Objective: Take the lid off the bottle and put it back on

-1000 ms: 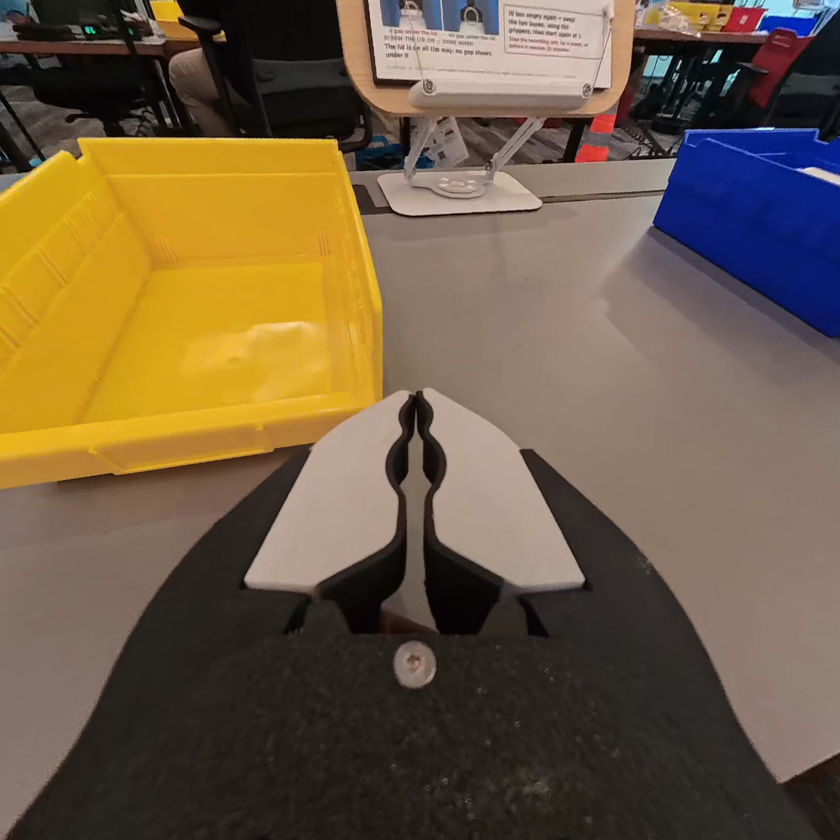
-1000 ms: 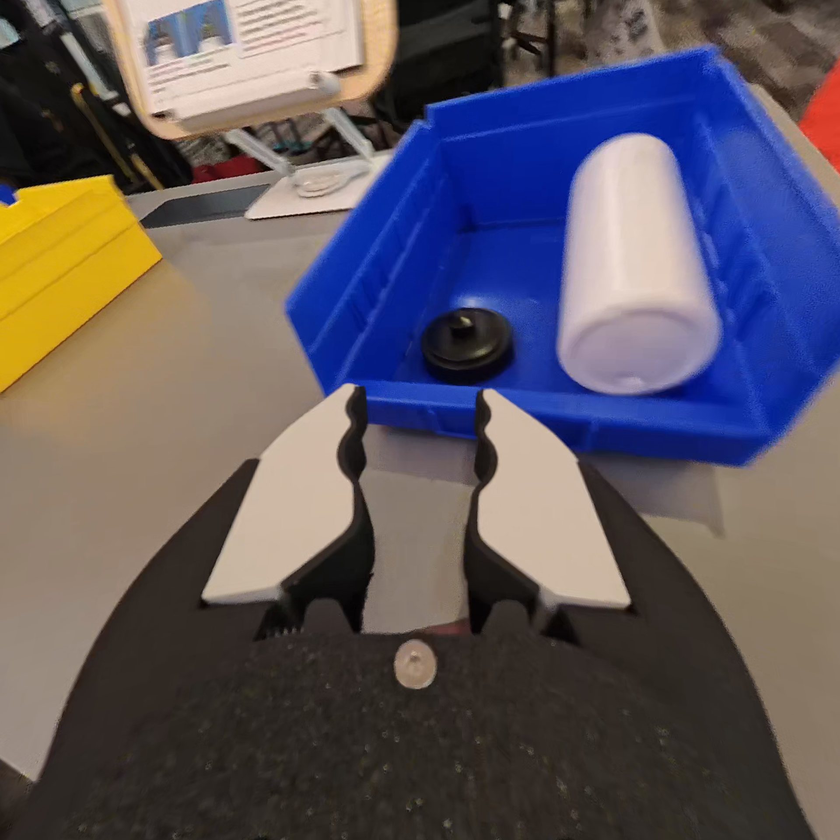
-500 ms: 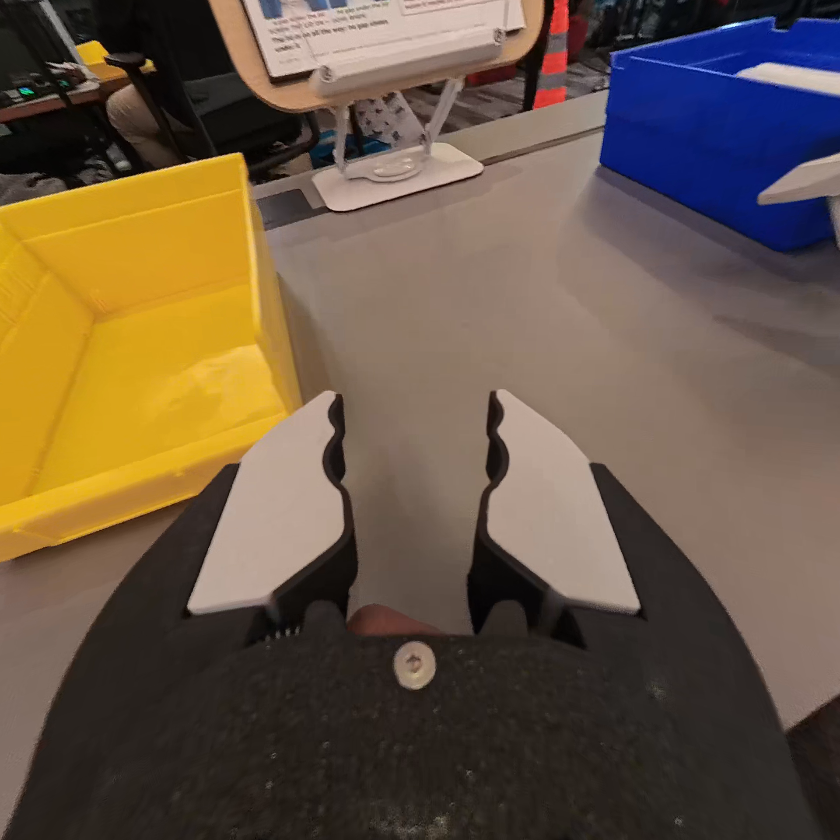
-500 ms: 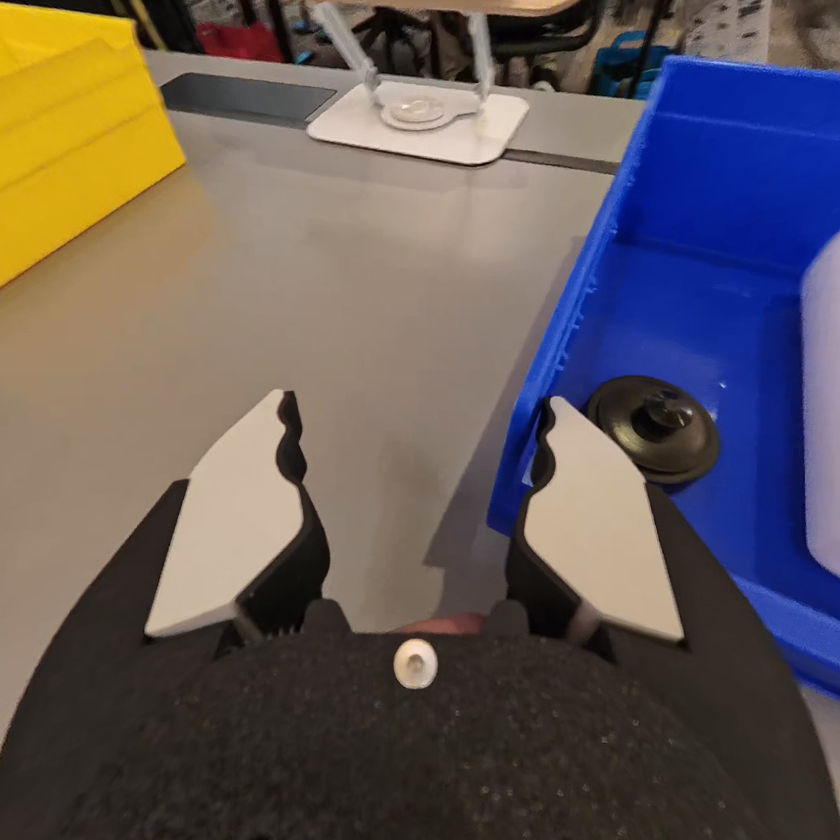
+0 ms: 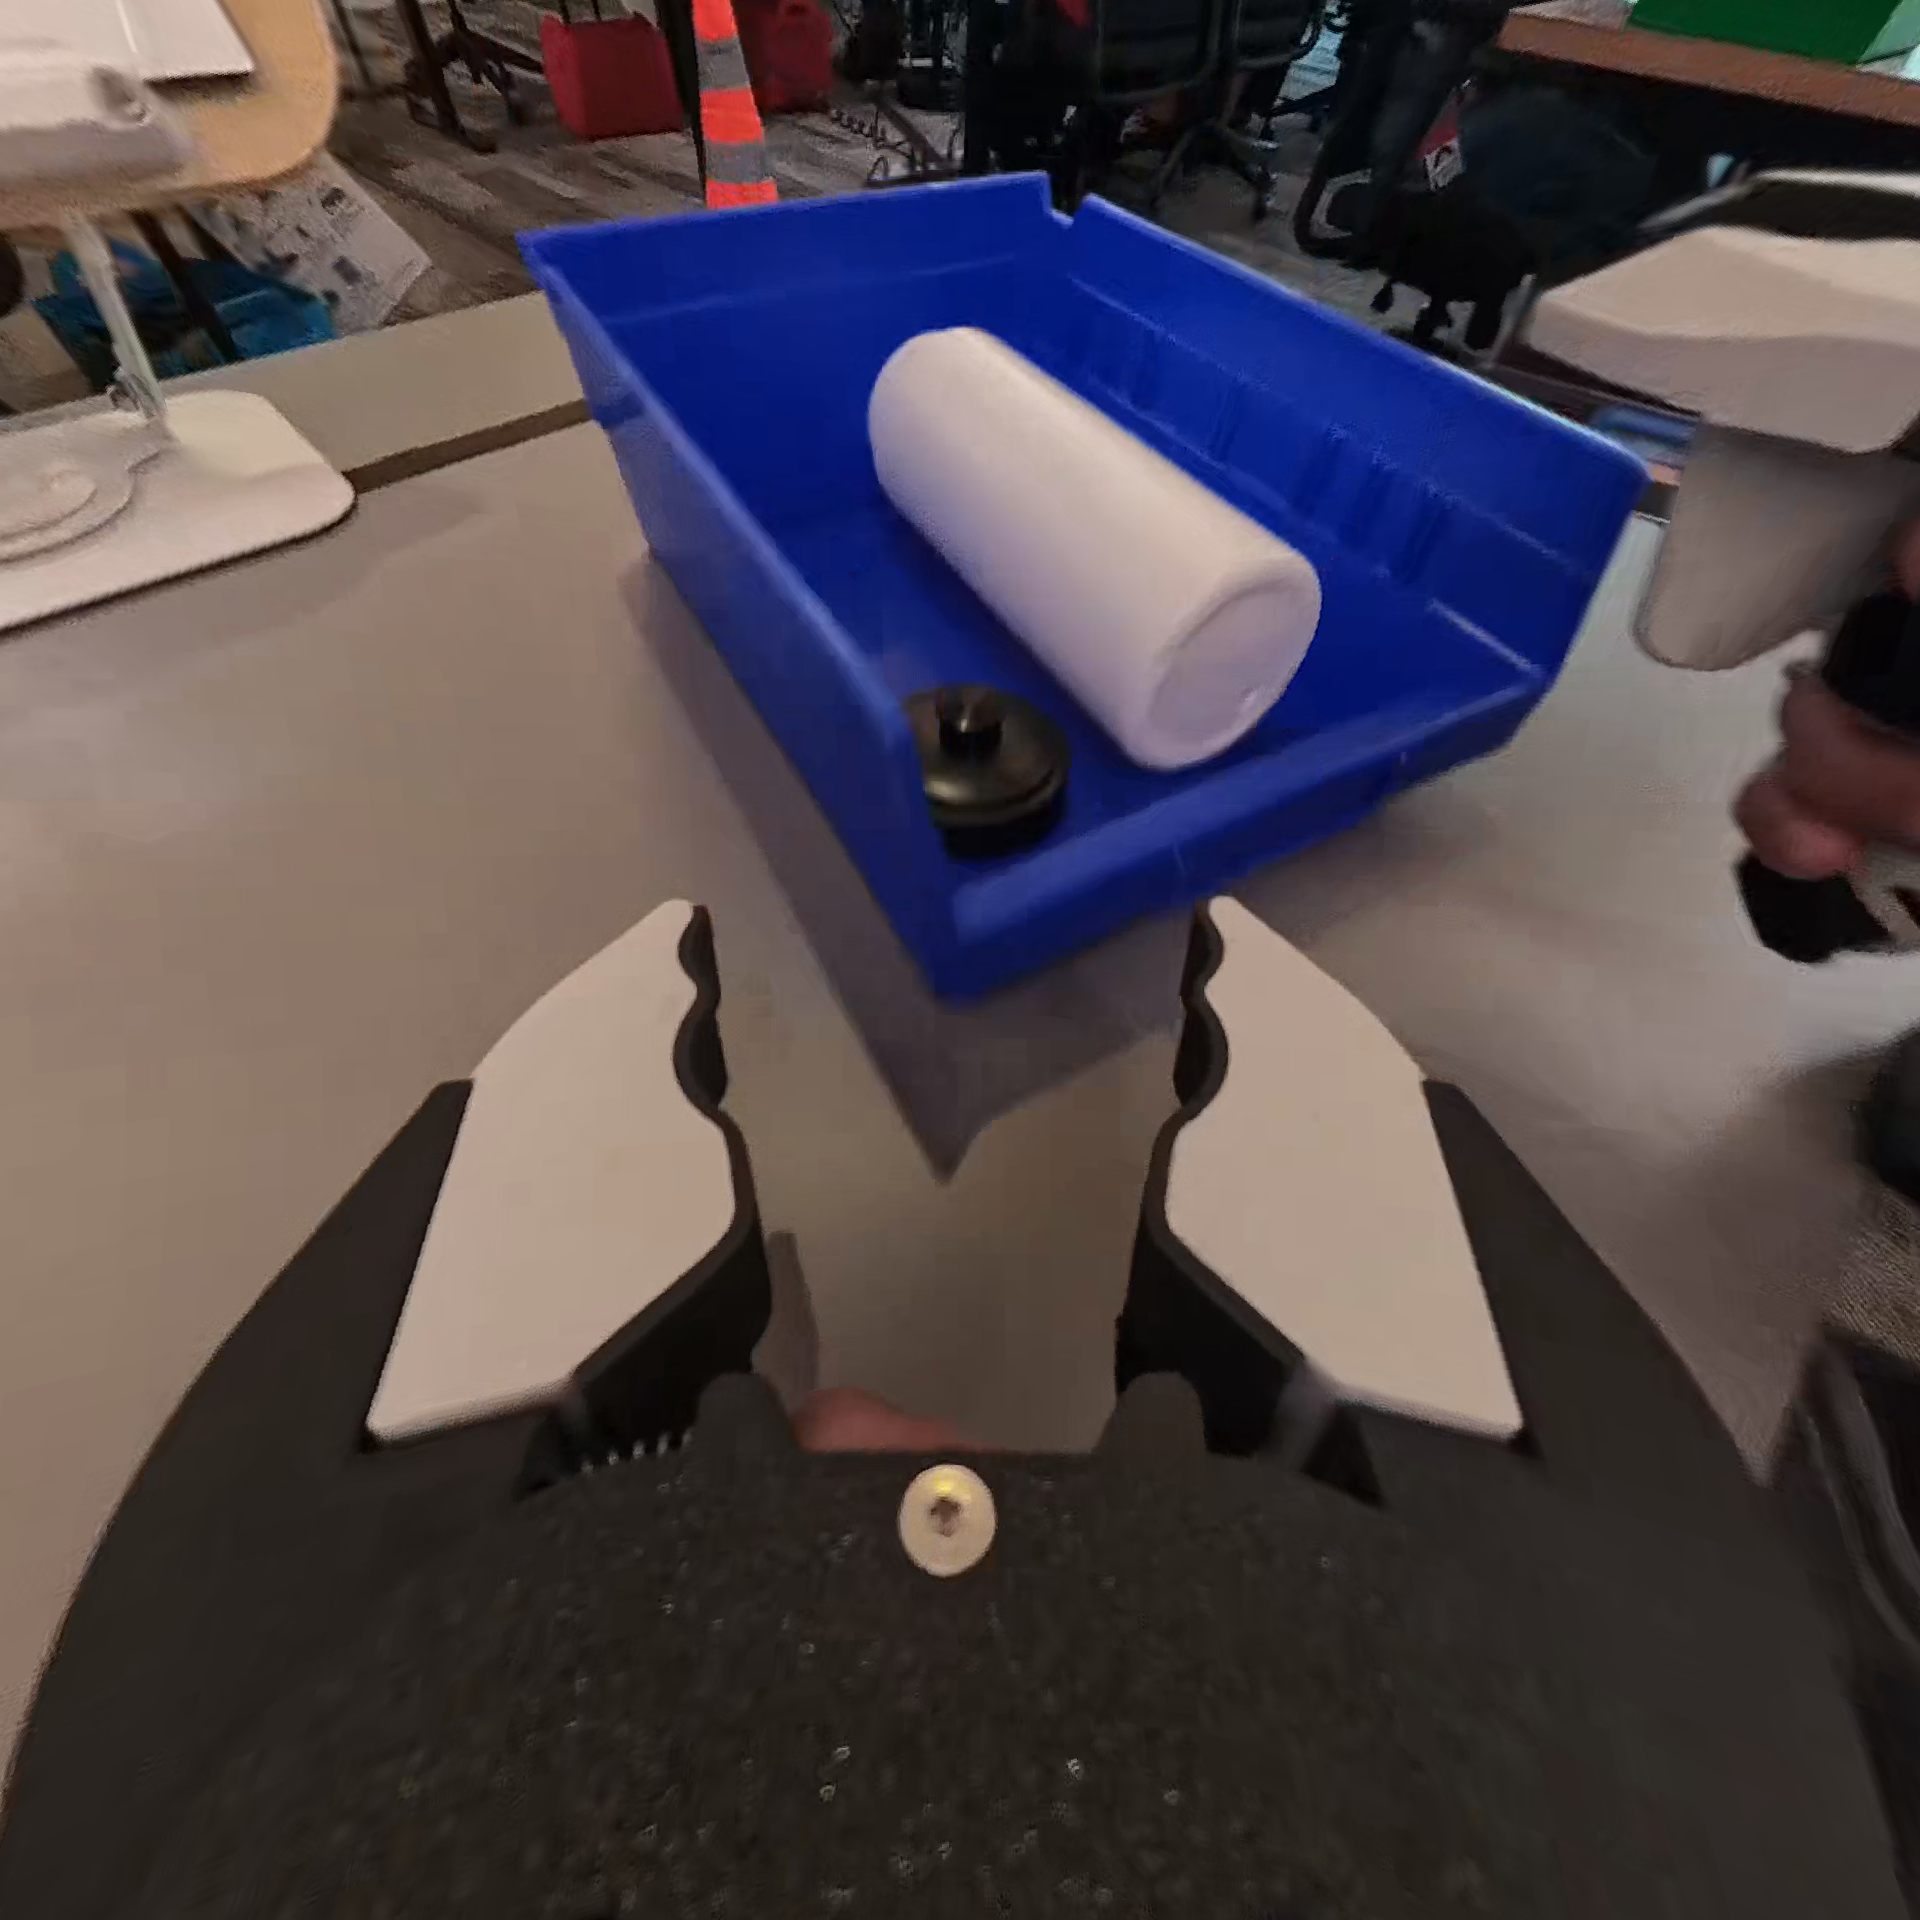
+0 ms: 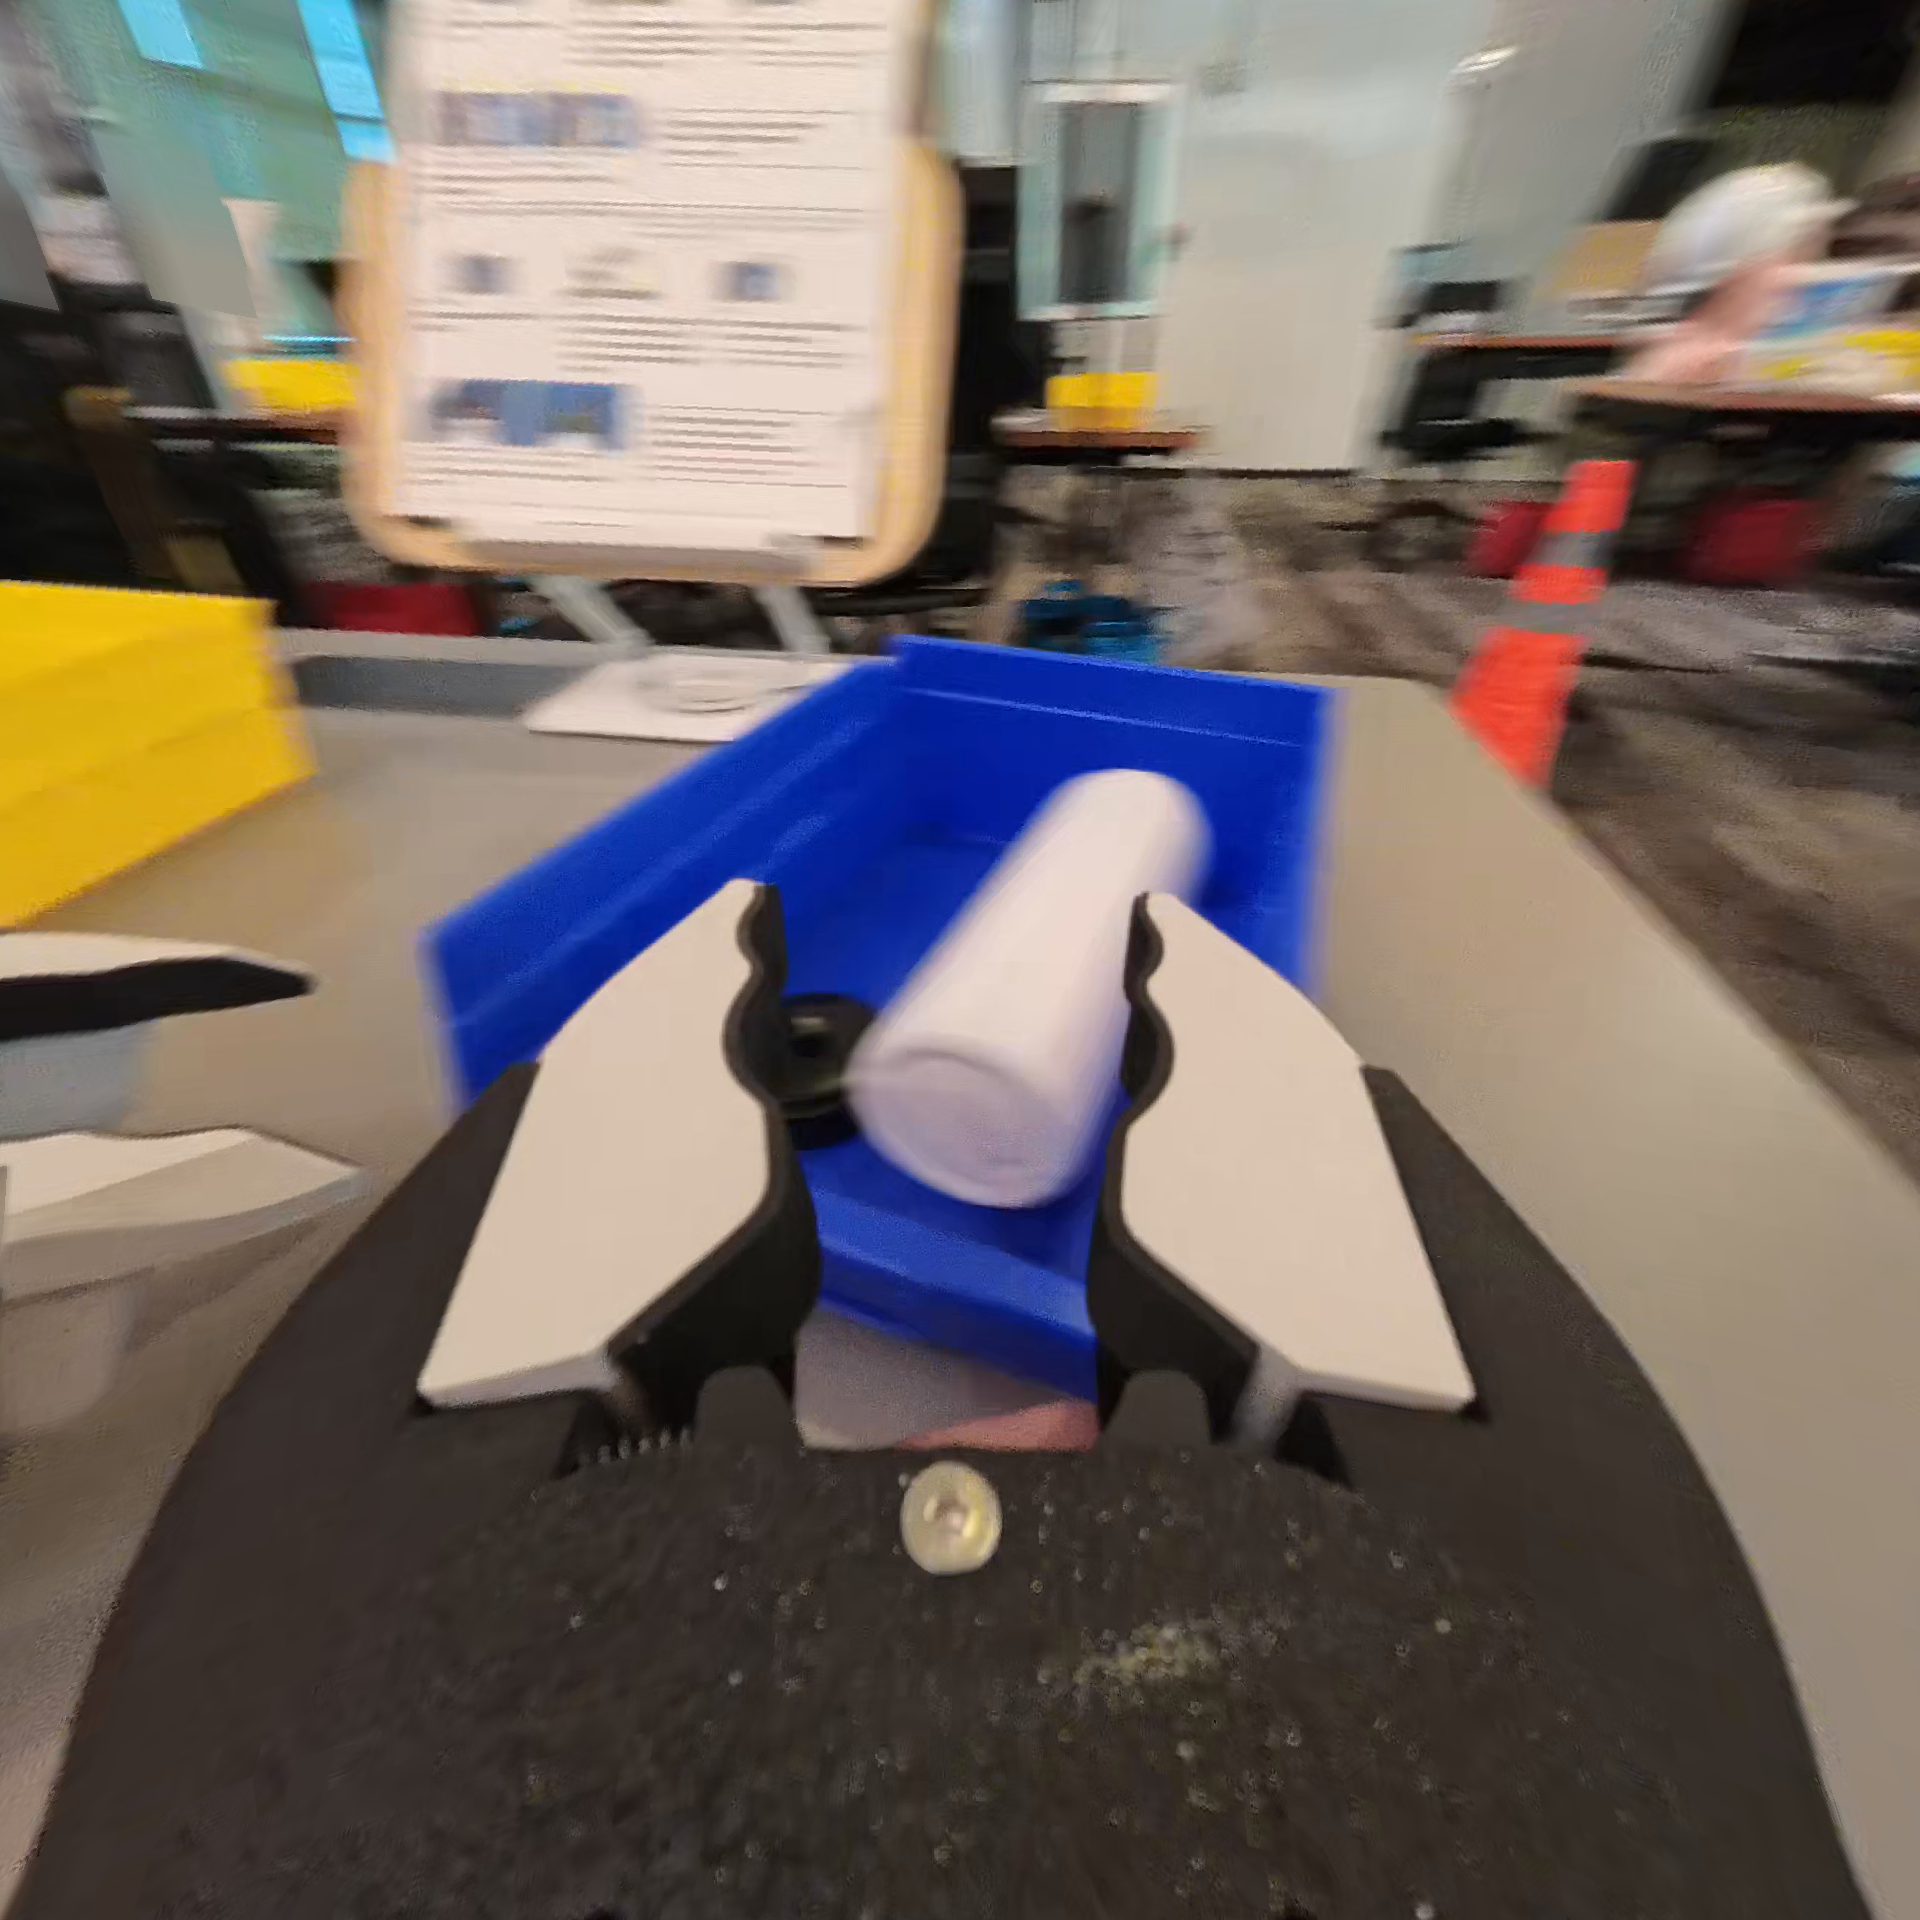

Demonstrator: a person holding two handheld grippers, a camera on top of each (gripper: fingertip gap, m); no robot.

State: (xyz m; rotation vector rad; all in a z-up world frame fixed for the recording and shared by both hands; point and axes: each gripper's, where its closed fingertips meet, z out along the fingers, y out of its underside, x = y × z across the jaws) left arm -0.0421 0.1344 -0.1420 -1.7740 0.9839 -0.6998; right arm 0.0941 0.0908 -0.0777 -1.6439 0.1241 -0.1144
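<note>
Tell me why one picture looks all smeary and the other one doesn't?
Right wrist view: smeared all over, most likely because the camera is moving; the white bottle, blue bin and sheet on the stand are all fuzzy. Left wrist view: much sharper; the bottle and black lid look crisp, only the right edge and far background blur, and the bin throws a soft shadow on the grey table.

left gripper (image 5: 945, 925): was shut, now open, faces blue bin (image 5: 1039, 935) | right gripper (image 6: 951, 914): wider, over bottle (image 6: 1023, 997)
</note>
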